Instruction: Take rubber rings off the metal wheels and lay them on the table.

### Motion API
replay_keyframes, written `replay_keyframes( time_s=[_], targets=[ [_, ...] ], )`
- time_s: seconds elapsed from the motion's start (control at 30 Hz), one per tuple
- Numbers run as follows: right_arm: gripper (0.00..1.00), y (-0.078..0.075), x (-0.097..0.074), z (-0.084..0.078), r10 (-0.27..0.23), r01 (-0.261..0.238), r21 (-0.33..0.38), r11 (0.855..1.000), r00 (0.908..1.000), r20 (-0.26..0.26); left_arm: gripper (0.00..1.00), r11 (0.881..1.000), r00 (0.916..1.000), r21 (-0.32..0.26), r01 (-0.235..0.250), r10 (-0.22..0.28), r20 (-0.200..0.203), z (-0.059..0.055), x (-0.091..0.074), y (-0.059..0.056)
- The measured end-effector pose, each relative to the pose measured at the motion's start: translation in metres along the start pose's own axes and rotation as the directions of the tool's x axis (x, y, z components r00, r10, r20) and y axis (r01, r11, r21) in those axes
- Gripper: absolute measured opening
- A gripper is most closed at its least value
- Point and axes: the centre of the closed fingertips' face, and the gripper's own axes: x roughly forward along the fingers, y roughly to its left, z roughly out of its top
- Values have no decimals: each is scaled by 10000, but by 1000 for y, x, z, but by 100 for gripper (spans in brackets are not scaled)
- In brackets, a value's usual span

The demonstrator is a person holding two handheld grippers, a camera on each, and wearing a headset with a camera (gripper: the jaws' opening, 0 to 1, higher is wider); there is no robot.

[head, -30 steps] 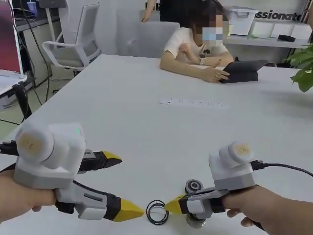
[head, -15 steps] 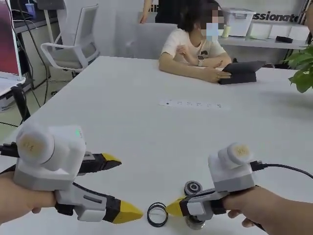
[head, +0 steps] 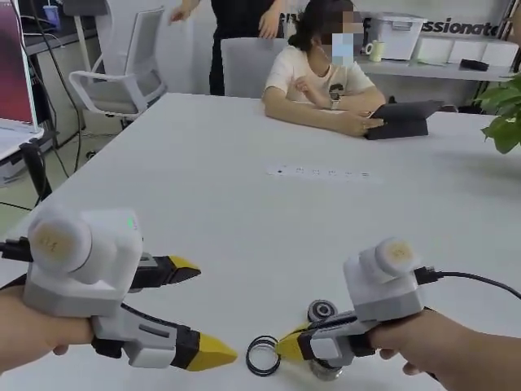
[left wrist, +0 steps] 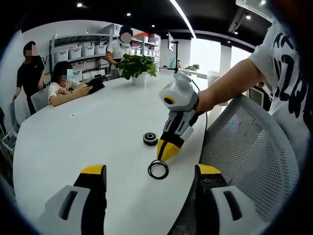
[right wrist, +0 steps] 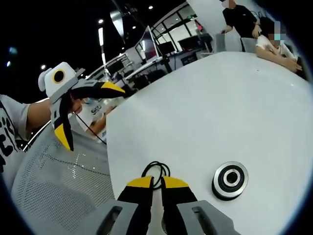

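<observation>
The white table (head: pixel 244 204) carries black rubber rings (head: pixel 262 356), a metal wheel (head: pixel 322 310) and a tablet (head: pixel 403 120).

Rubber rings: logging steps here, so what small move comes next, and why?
Probably shift the right tool to the metal wheel beside it: the rubber rings already lie flat on the table, and that wheel seems to carry a black ring.

White right gripper (head: pixel 281 348), yellow-tipped jaws, black cable (head: pixel 472 279)

We record a long white table (head: pixel 212 171), a grey office chair (head: pixel 145 50) beyond it, storage shelving (left wrist: pixel 82 52) along the wall, and lit ceiling lights (left wrist: pixel 182 15).
</observation>
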Motion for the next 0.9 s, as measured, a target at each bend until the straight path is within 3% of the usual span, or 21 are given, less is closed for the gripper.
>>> replay_keyframes(
  time_s=[0.43, 0.9],
  targets=[
    [12, -3, -6, 4, -113, 115, -105, 9999, 9997, 215, 71, 10000, 10000, 19, 61, -60, -68, 1, 2, 0],
    [16, -12, -31, 22, -468, 466, 47, 9989, 9906, 1282, 70, 9997, 9998, 115, 195, -194, -93, 5, 12, 1]
  ],
)
